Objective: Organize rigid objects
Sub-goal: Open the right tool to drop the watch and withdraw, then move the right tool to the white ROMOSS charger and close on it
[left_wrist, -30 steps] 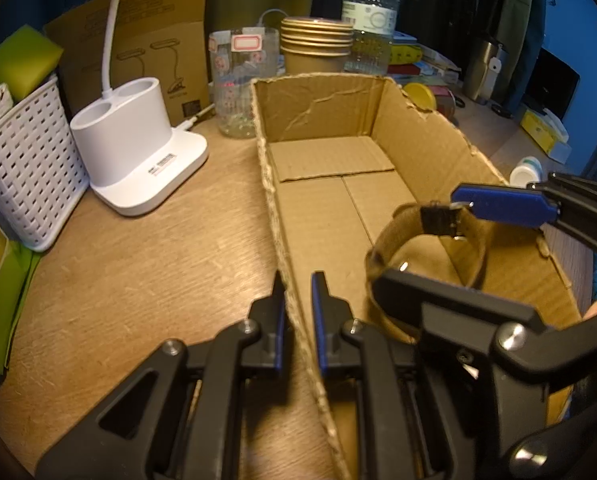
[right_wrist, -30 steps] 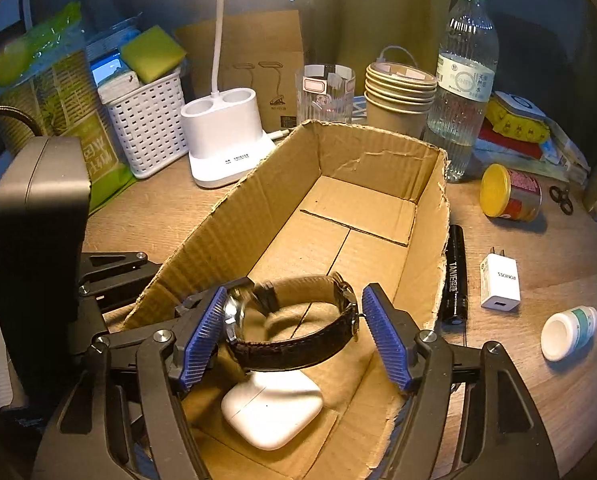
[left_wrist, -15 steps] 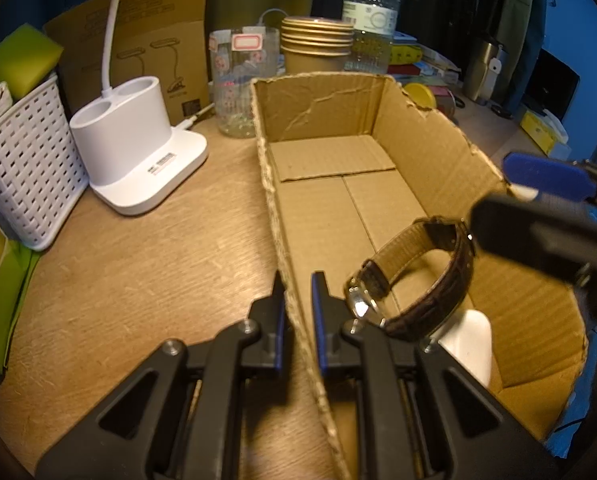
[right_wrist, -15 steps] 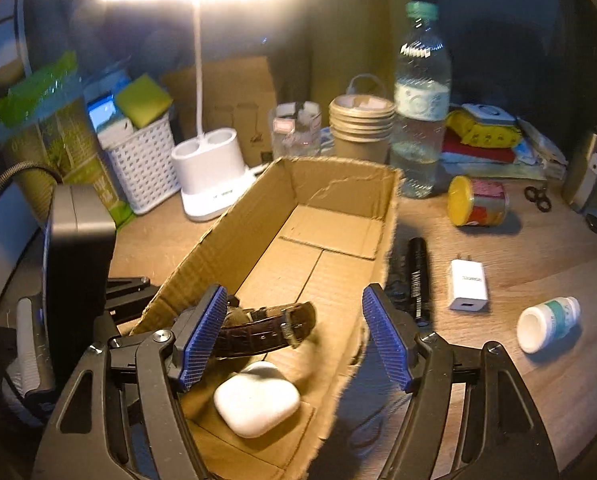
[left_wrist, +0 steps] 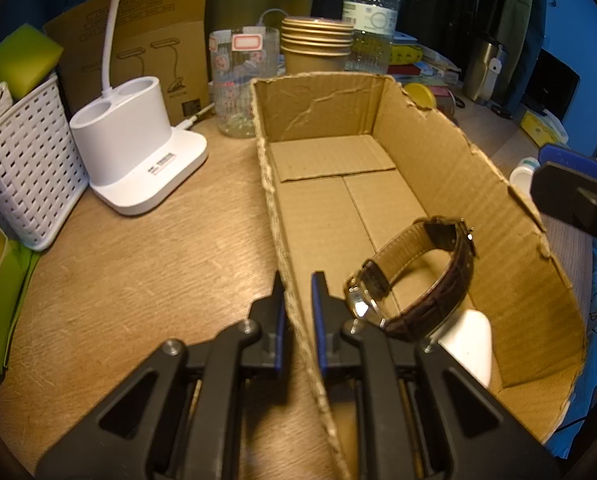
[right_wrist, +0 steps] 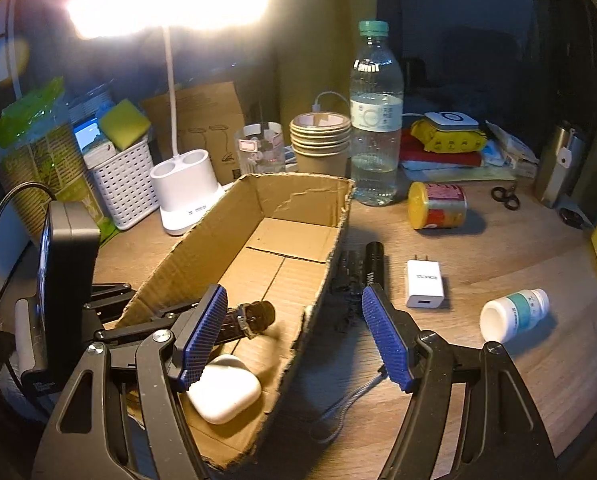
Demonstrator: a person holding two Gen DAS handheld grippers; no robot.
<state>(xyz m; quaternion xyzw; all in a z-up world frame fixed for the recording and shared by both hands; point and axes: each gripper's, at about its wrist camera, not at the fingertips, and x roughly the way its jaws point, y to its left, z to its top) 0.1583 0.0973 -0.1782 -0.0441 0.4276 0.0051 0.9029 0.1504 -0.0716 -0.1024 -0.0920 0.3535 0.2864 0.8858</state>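
Inside the box, the watch lies at the near end, just beside the white case. Its left wall is pinched between the closed jaws of the left hand-held gripper. Above the right wall, the right hand-held gripper hangs wide open, holding nothing. On the tabletop right of the box lie a flashlight, charger and pill bottle.
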